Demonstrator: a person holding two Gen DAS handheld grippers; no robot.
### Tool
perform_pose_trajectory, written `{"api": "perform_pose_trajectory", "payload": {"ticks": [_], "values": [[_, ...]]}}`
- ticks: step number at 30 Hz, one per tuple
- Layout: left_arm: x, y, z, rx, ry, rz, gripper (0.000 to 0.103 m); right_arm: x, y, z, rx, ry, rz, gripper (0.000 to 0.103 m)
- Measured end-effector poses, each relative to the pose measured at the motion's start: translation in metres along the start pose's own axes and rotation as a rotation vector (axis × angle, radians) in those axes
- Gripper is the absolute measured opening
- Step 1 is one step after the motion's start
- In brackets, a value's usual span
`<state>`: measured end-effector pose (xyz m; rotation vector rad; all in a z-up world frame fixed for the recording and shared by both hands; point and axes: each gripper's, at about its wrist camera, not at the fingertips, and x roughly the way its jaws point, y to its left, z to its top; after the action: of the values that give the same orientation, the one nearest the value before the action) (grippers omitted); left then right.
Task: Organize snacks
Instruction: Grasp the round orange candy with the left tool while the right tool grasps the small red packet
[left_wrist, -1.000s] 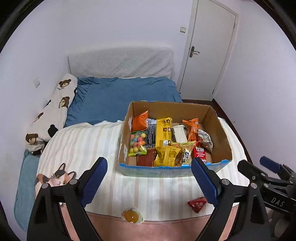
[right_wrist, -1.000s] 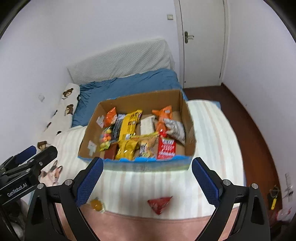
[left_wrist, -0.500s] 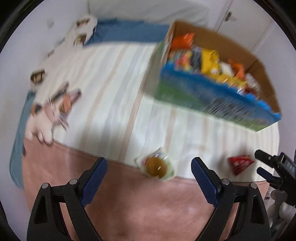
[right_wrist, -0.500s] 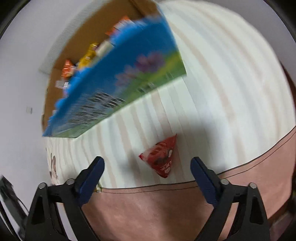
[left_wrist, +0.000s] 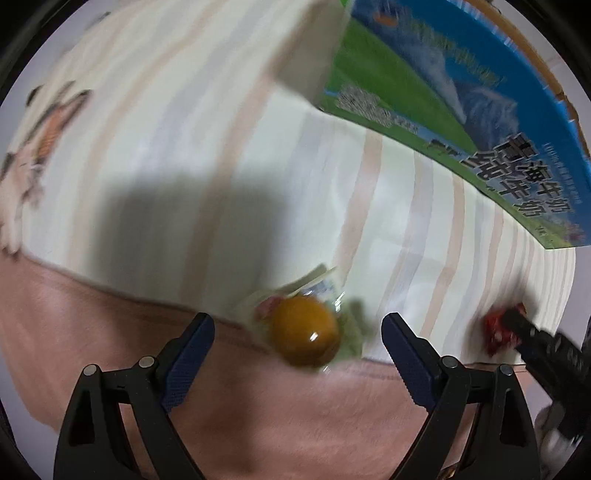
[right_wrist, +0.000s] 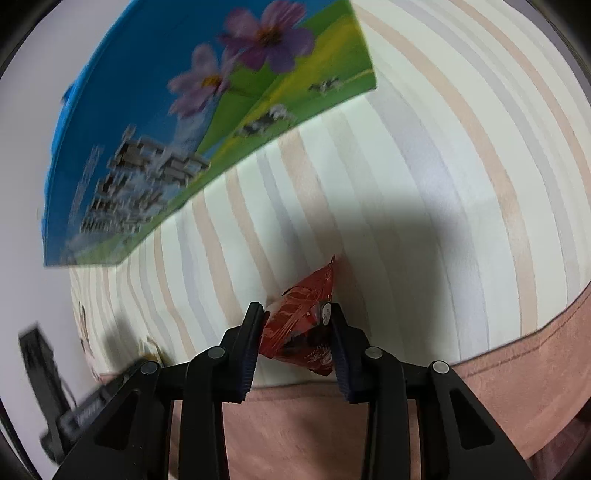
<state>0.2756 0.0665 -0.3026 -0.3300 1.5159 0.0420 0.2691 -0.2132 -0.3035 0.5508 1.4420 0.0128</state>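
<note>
Jaws, right: your right gripper (right_wrist: 295, 314) has just been closing, and its pads now pinch the red snack packet (right_wrist: 301, 332) from both sides.
Jaws, left: your left gripper (left_wrist: 297, 334) stands wide apart around the jelly cup (left_wrist: 304, 330), pads clear of it.
Where the snacks lie: both sit on the bed cover (right_wrist: 424, 192) where its cream stripes meet the pink band, in front of the printed box (left_wrist: 454, 99).
Left view only: the jelly cup close up, blurred; your right gripper's dark finger on the red packet at the far right.
Right view only: the pinch itself; purple flowers and cows printed on the box.
Textures: crinkled glossy foil, triangular; a smooth amber dome in clear wrap; soft striped cloth; ribbed blue pads.
</note>
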Motion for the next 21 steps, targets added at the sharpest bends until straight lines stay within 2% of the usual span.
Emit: {"api": "perform_pose_trajectory", "payload": {"ticks": [2,4,5,6,8,9,13,16,21], "values": [[0.013,-0.003,0.003,0.005,0.036,-0.011,0.093,0.001,0.003,-0.008,-0.018,0.019,0.0,0.037],[0.018,-0.006,0.0,0.023,0.03,0.011,0.088,0.002,0.006,-0.015,-0.038,0.04,-0.001,0.037],[0.018,-0.008,-0.002,0.042,0.022,0.024,0.083,0.003,0.007,-0.02,-0.048,0.049,-0.002,0.037],[0.018,-0.01,-0.005,0.061,0.015,0.037,0.073,0.003,0.008,-0.025,-0.057,0.059,-0.002,0.037],[0.016,-0.014,-0.014,0.094,0.001,0.051,0.062,0.003,0.009,-0.035,-0.072,0.077,-0.001,0.037],[0.015,-0.015,-0.017,0.103,-0.001,0.053,0.06,0.003,0.01,-0.04,-0.079,0.085,0.0,0.037],[0.012,-0.013,-0.042,0.125,-0.007,0.064,0.057,0.007,0.016,-0.062,-0.12,0.115,-0.004,0.037],[0.011,-0.017,-0.074,0.159,0.015,0.072,0.057,0.01,0.021,-0.082,-0.165,0.146,-0.019,0.037],[0.022,-0.028,-0.119,0.239,0.057,0.106,0.058,0.022,0.027,-0.115,-0.263,0.197,-0.091,0.037]]}}
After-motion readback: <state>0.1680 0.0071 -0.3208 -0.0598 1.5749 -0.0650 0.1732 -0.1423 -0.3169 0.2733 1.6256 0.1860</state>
